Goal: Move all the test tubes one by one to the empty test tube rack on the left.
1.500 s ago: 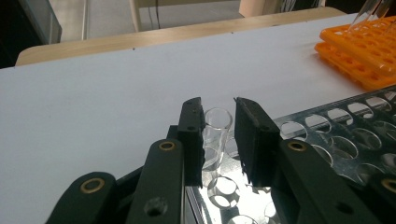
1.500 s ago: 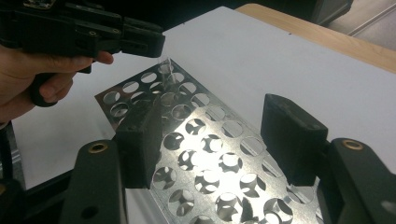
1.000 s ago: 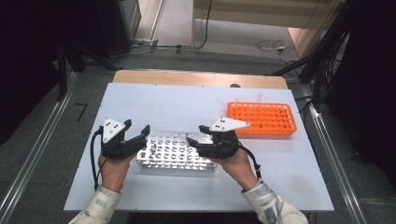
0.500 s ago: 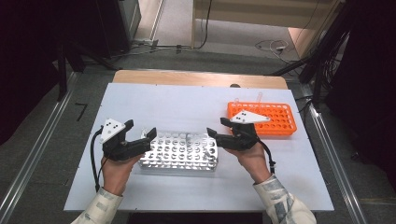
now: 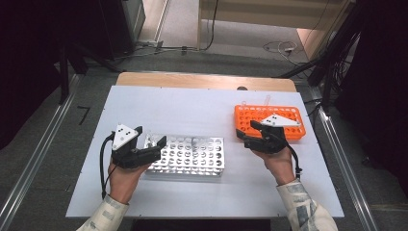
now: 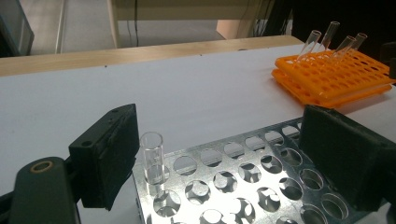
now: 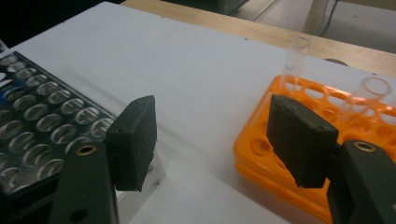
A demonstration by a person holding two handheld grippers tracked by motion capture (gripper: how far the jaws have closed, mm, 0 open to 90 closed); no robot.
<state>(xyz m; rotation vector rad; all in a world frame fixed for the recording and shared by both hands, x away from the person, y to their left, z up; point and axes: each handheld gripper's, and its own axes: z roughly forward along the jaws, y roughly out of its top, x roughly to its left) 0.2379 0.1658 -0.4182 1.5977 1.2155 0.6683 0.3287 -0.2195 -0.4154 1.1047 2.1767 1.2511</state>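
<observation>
On both racks, no legible writing

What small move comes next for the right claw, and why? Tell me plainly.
Probably ease the right claw forward over the orange rack toward the nearest upright glass tube. Its jaws stand open with nothing between them, tubes wait in that rack, and one tube already stands in the metal rack.
</observation>
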